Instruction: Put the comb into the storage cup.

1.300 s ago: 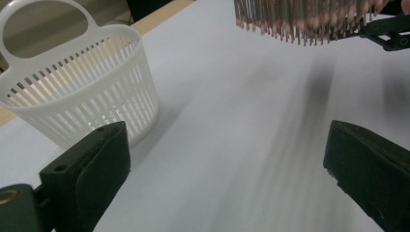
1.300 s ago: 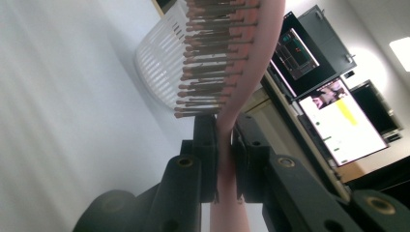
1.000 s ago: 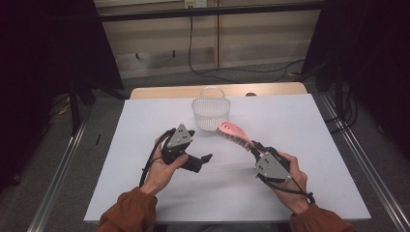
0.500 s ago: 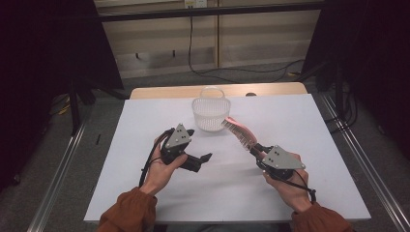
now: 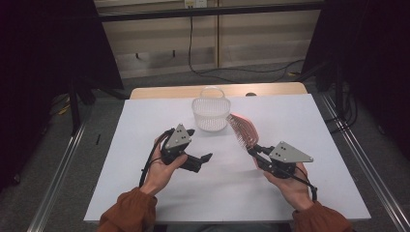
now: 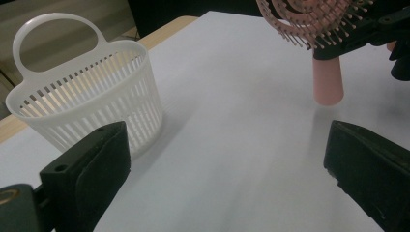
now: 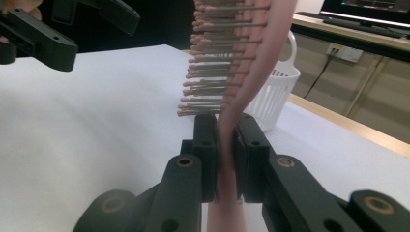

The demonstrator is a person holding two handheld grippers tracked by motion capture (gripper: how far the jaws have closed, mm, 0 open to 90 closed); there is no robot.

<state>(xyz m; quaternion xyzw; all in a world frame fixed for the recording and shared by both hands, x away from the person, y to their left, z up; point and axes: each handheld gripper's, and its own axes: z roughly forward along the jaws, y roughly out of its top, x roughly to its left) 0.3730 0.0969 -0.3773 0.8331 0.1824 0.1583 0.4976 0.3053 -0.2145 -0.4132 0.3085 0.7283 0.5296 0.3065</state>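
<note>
Right claw [image 5: 256,153] is clenched on a pink hairbrush [image 5: 243,131] — its two black jaws pinch the neck of the brush, just below the bristled head, as the right gripper view shows with the pads pressed against either side of the pink stem [image 7: 227,154]. Seen from the high view, the brush is held off the white worktop [image 5: 309,121], its head slanting up and away from the claw toward the far edge, bristles turned to the person's left. In the left gripper view the handle end [image 6: 328,82] hangs down below the jaws with its tip close over the surface.

Just beyond the brush head, near the middle of the worktop's far edge, stands a white slatted basket [image 5: 210,113] with a loop handle; it sits upright, and the brush head is just beside its right flank without touching it, as far as the high view tells.

Left claw [image 5: 203,157] is released — its jaws stand wide apart with nothing between them, pointing across the worktop toward the basket and brush. It is held in the left hand [image 5: 162,169] left of centre, well apart from the right claw. The right hand [image 5: 290,183] grips its tool nearer the right edge.
</note>
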